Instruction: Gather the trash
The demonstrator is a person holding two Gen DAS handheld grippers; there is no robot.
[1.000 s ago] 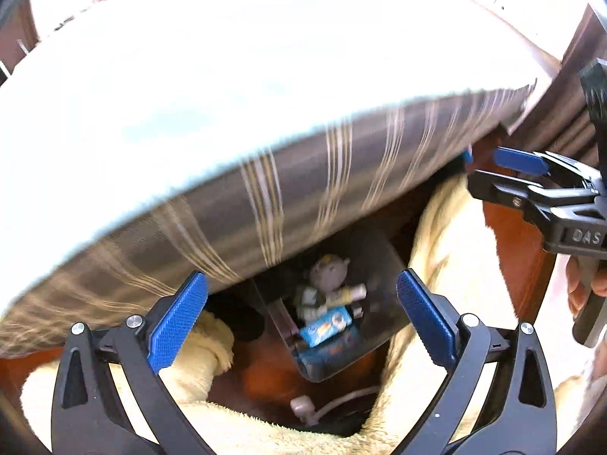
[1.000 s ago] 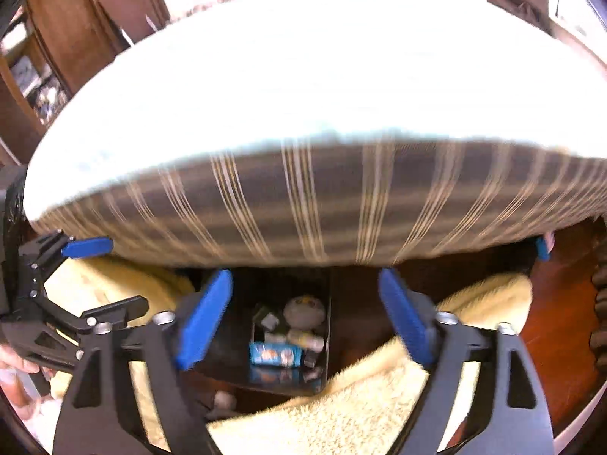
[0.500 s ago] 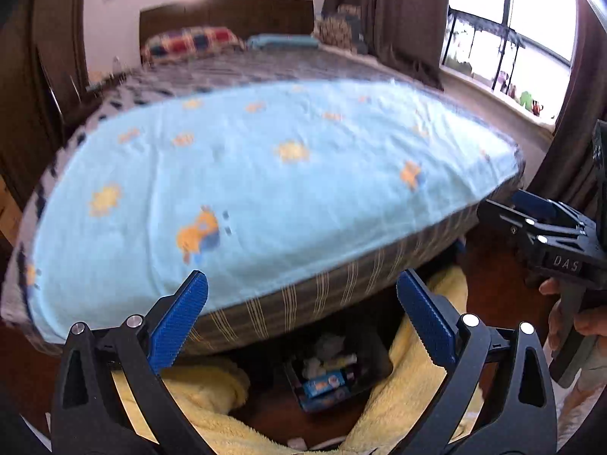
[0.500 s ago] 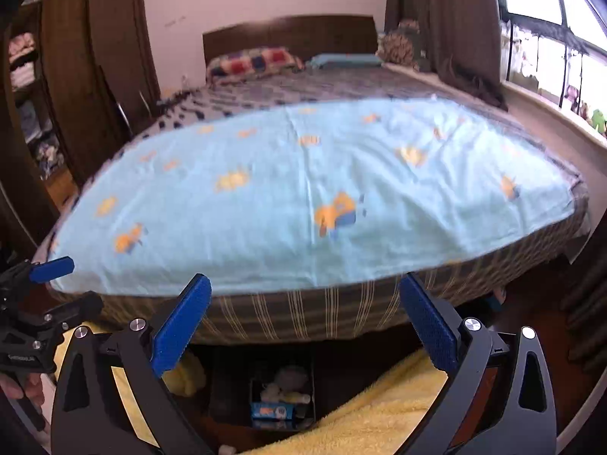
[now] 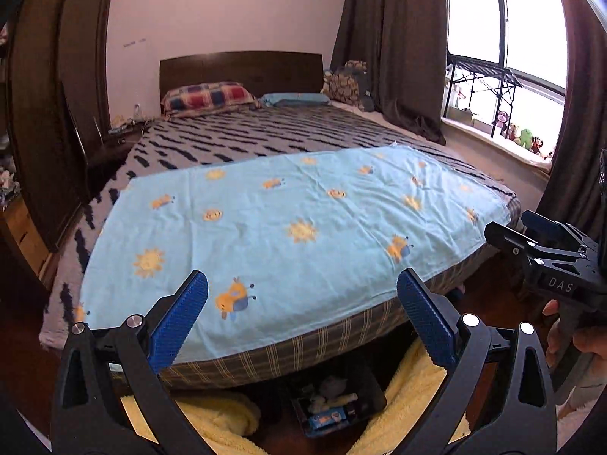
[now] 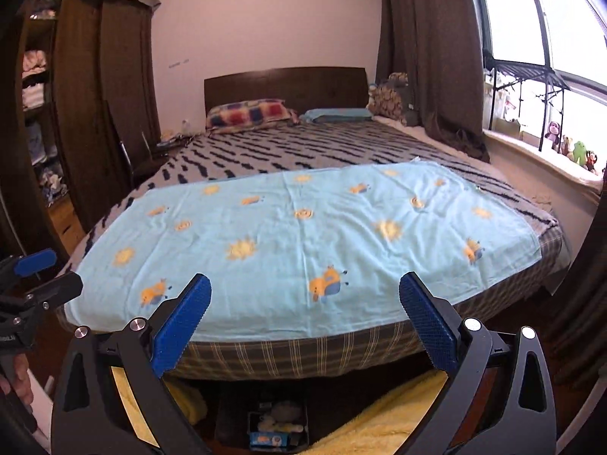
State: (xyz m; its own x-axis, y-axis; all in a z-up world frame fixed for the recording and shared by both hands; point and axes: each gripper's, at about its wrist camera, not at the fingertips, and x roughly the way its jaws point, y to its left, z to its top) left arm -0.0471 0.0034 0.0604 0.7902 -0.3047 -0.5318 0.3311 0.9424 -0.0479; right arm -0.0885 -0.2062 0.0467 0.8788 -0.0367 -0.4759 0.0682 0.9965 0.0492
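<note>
A dark bin [image 5: 370,390] [image 6: 235,422] stands on the floor at the foot of the bed, holding trash: a crumpled wad and a blue wrapper [image 5: 327,416] [image 6: 267,438]. My left gripper [image 5: 303,322] is open and empty, held above and in front of the bin. My right gripper [image 6: 305,322] is open and empty too, at about the same height. The right gripper also shows at the right edge of the left wrist view [image 5: 546,250]. The left gripper shows at the left edge of the right wrist view [image 6: 34,284].
A wide bed with a light blue printed sheet [image 5: 296,227] [image 6: 303,242] fills the middle. Yellow fluffy blankets [image 5: 402,398] [image 6: 383,421] lie on the floor around the bin. A dark wardrobe [image 6: 95,113] stands left; curtains and a window sill with toys [image 6: 569,151] are right.
Both grippers have risen and tilted up from close over the bin. The view now takes in the whole bed and room, and the bin sits low and small.
</note>
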